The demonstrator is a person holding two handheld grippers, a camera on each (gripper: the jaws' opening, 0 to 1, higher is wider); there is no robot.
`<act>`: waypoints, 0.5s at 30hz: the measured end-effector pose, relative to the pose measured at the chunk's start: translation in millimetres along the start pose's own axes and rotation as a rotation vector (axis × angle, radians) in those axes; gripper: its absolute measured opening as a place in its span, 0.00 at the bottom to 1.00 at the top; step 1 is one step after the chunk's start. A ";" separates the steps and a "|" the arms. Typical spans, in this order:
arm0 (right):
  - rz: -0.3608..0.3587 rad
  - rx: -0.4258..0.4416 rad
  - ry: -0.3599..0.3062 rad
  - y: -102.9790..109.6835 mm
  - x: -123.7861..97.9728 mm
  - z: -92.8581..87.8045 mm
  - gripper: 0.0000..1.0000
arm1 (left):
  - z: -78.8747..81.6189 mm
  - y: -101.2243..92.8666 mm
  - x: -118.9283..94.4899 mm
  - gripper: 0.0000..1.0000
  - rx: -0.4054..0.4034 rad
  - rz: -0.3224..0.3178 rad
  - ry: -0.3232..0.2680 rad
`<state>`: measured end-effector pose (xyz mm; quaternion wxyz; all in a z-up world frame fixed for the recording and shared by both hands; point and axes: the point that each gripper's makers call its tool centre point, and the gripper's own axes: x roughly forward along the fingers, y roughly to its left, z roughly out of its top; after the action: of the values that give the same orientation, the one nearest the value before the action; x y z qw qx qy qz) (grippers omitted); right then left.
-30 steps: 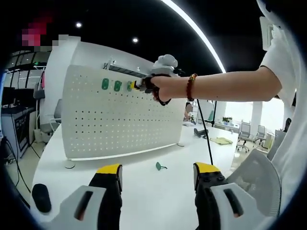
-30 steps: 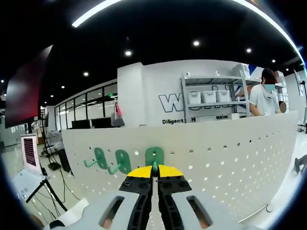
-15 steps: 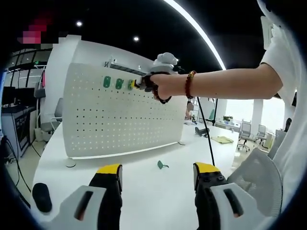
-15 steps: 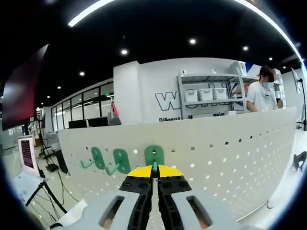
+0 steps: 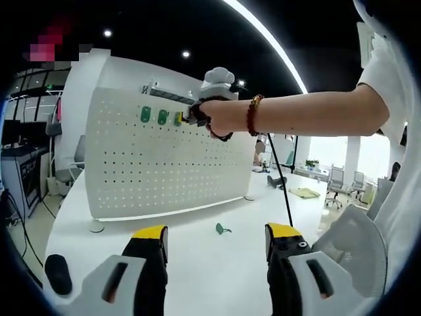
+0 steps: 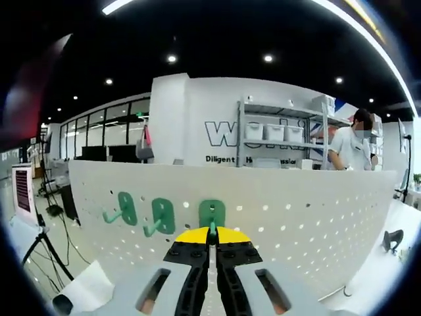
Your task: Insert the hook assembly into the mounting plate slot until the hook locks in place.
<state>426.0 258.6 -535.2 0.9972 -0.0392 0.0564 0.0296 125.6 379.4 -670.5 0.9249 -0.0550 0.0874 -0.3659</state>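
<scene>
Pressure should run straight into the pegboard (image 6: 316,204), with the right hand-held gripper (image 6: 212,232) clamped on the green hook (image 6: 212,214). Left hand-held gripper (image 5: 214,240) idles, jaws apart, over the tabletop (image 5: 197,263).

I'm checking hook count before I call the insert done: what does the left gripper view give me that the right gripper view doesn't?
Left gripper view: a spare green hook lying on the white table, the open left gripper low over it, and the person's hand holding the right gripper at the board.

Right gripper view: the right gripper shut on the third green hook, close up; shelving behind.

Both: the white pegboard and two mounted green hooks.
</scene>
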 end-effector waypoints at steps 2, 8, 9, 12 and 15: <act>-0.010 0.033 0.008 0.6 1.6 -2.3 0.01 | -1.0 -0.1 -0.6 0.61 0.003 -0.001 0.005; 0.003 0.003 0.006 1.0 0.1 -3.0 0.01 | -0.5 1.6 -2.8 0.61 0.000 0.004 0.005; 0.003 0.002 0.008 1.0 0.2 -3.1 0.01 | -0.7 1.9 -2.7 0.61 0.001 0.005 0.006; 0.016 -0.035 0.009 2.4 -0.7 -2.9 0.02 | -0.8 0.9 -2.0 0.61 0.009 0.004 0.012; 0.038 -0.007 0.025 1.8 -1.0 -7.1 0.02 | 1.1 -0.7 -0.9 0.62 0.004 0.000 0.007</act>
<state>424.1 259.7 -542.2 0.9955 -0.0420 0.0694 0.0485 124.7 379.5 -669.1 0.9247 -0.0520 0.0900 -0.3662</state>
